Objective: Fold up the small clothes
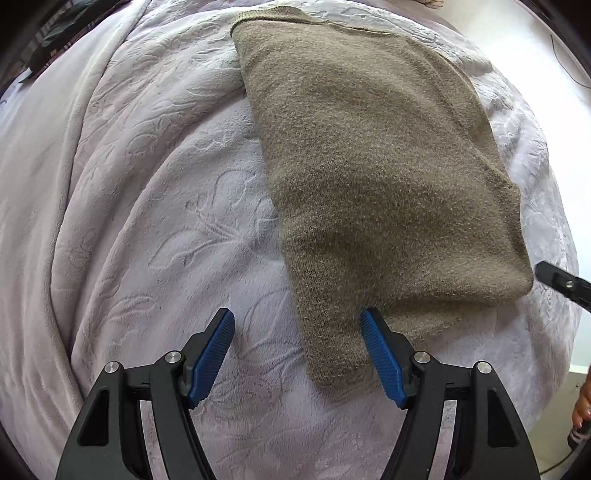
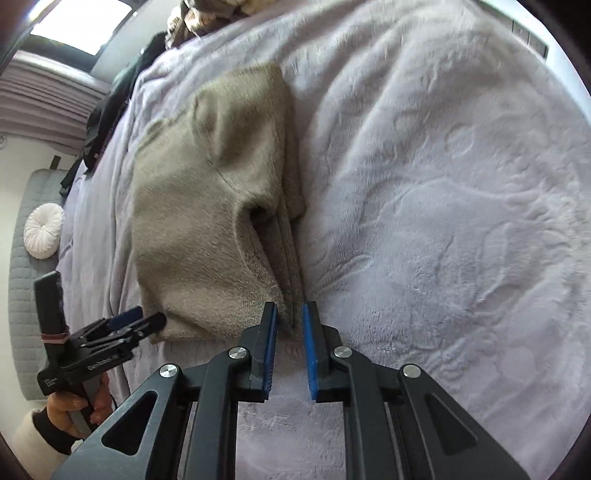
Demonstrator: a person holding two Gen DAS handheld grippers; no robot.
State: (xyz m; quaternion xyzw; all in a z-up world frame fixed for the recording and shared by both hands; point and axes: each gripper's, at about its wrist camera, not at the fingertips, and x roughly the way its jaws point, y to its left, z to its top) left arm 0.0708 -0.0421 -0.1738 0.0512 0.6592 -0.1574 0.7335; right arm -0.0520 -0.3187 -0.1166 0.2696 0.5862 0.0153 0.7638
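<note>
A taupe knit sweater [image 1: 376,177] lies partly folded on a pale lilac blanket [image 1: 155,221]. It also shows in the right wrist view [image 2: 207,206]. My left gripper [image 1: 297,317] is open, its jaws wide apart astride the sweater's near narrow end. It shows in the right wrist view [image 2: 138,319] at the sweater's left corner. My right gripper [image 2: 290,314] is open with a narrow gap, its tips at the sweater's near folded edge. One of its fingertips [image 1: 561,282] shows in the left wrist view beside the sweater's right edge.
The embossed blanket [image 2: 443,221] covers the bed. Dark clothes [image 2: 107,110] lie along the bed's left side. A round white cushion [image 2: 43,230] rests on a grey quilted surface. More clothes [image 2: 207,14] are piled at the far end.
</note>
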